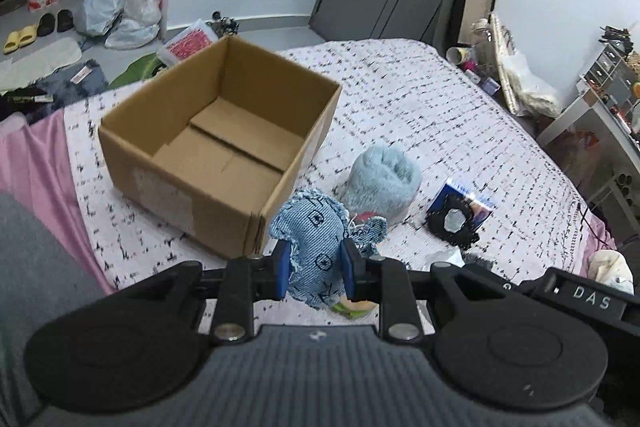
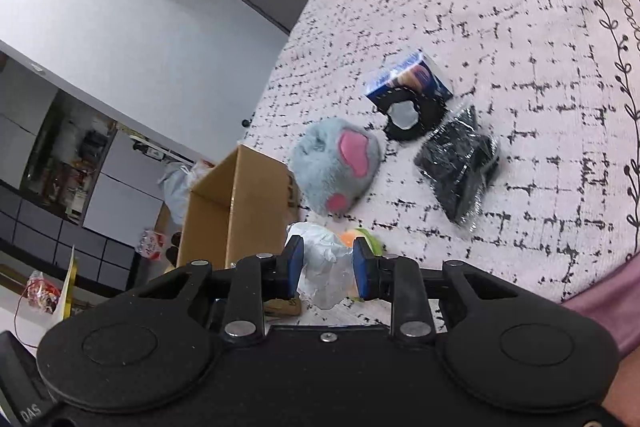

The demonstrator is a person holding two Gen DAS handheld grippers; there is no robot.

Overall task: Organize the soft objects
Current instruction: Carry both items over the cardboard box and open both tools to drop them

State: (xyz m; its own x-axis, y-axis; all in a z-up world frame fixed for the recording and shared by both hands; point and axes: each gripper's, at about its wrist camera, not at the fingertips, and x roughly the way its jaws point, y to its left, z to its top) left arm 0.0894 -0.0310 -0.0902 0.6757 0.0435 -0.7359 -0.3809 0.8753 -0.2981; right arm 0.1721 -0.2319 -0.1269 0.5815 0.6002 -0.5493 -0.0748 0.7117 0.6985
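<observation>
Left gripper is seen clamped on a denim soft toy, held just off the near corner of the open cardboard box on the bed; right gripper is clamped on a crumpled clear plastic bag. Beyond, towards the bed's middle, a blue-grey plush paw, a black wrapped bundle & a small blue box w/ black ring are laid close together.
</observation>
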